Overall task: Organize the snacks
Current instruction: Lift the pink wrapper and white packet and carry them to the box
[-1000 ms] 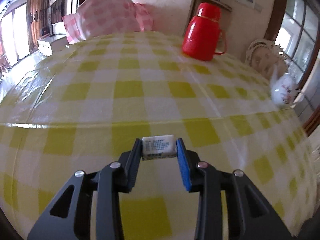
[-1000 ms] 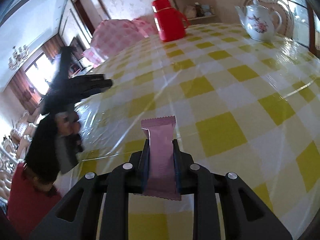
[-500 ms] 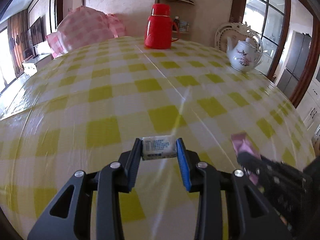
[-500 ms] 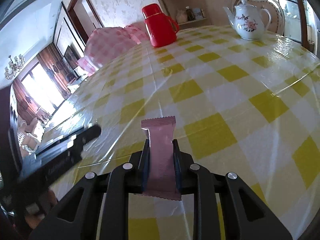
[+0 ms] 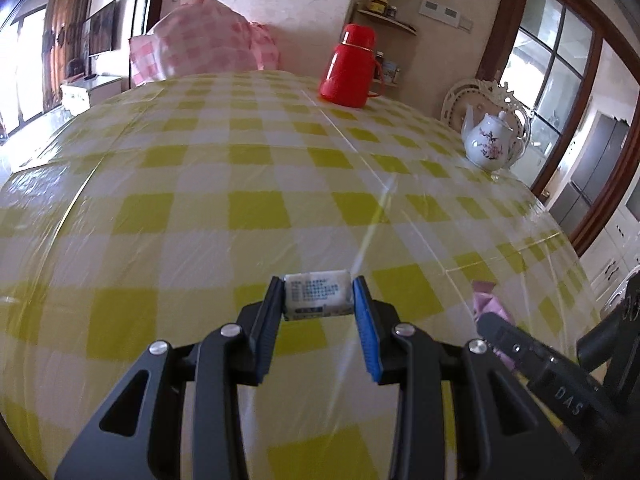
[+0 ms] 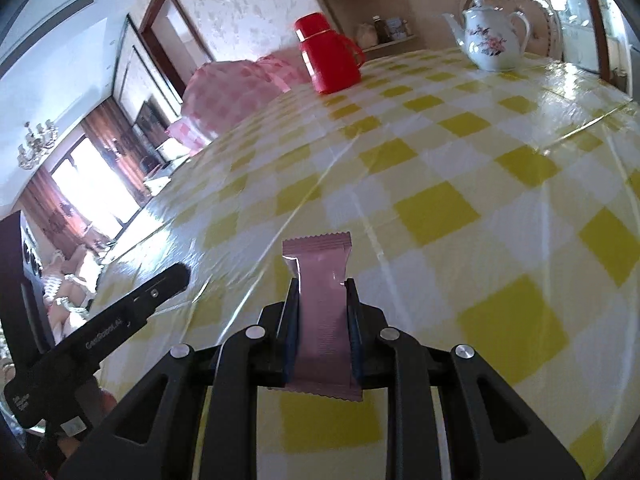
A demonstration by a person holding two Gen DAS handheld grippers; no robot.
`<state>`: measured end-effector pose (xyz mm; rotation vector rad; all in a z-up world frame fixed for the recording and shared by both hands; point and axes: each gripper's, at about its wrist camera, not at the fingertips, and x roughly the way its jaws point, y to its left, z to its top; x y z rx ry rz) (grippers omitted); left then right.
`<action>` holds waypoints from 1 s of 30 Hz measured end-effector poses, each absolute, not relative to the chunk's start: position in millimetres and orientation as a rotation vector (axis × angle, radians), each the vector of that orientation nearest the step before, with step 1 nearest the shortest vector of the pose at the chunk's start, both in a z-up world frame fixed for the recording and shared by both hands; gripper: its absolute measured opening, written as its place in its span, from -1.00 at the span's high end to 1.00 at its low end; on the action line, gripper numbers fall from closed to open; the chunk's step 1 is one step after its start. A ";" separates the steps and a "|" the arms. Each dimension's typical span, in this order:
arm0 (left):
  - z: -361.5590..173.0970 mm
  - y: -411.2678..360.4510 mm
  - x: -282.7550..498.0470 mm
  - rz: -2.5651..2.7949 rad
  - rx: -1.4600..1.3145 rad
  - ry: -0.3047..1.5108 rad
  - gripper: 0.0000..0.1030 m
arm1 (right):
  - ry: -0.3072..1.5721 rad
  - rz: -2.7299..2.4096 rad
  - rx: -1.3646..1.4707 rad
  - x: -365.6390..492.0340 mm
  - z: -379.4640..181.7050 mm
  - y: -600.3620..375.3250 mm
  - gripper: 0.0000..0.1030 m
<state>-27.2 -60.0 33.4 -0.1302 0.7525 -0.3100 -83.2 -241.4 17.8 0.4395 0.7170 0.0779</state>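
A: Left wrist view, read from left to right: what is seen?

B: A pink checked bundle (image 5: 204, 36) is seen at the far left edge of the table (image 5: 160, 216), then a red flask (image 5: 350, 68), then a white teapot (image 5: 490, 142) at the right. Nearer, the left gripper (image 5: 319, 300) is pinched on a small white packet (image 5: 318, 295), held crosswise between the blue pads, above the yellow checked cloth. At the lower right the right gripper (image 5: 486, 322) is seen from the side, just beside the left one.

A: And from the right wrist?

B: The left gripper's finger (image 6: 120, 316) is seen at the left. In the middle a pink wrapper (image 6: 324, 308) is clamped upright between the right gripper's pads, its jaws pressed almost together, the crimped top edge standing clear above them. The flask and teapot stand far back, well apart from both snacks.

A: What might go wrong?

B: No tray or box for the snacks is shown, so a placing spot would have to be judged on bare cloth. The cloth is covered by glossy film, so a released packet could probably slide. With the two grippers so close, a knock between them could be caused by a careless move. The thin wrapper might be crushed by the tight pinch.

A: Can any writing be read?

B: "DAS" is made out on the right gripper, and what seems to be "GenRobot.AI" on the left finger. Blue printed lines are seen on the white packet but cannot be read.
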 end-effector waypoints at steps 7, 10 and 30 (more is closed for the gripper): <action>41.5 -39.9 -67.8 -0.281 -0.114 0.723 0.30 | 0.726 0.125 0.479 -114.1 22.3 -221.8 0.58; 43.3 -27.8 -86.8 -0.276 -0.111 0.716 0.30 | 0.716 0.151 0.483 -130.7 26.9 -209.3 0.58; 44.1 86.0 -198.8 -0.212 -0.009 0.718 0.30 | 0.739 0.394 0.238 -213.0 43.5 -52.5 0.58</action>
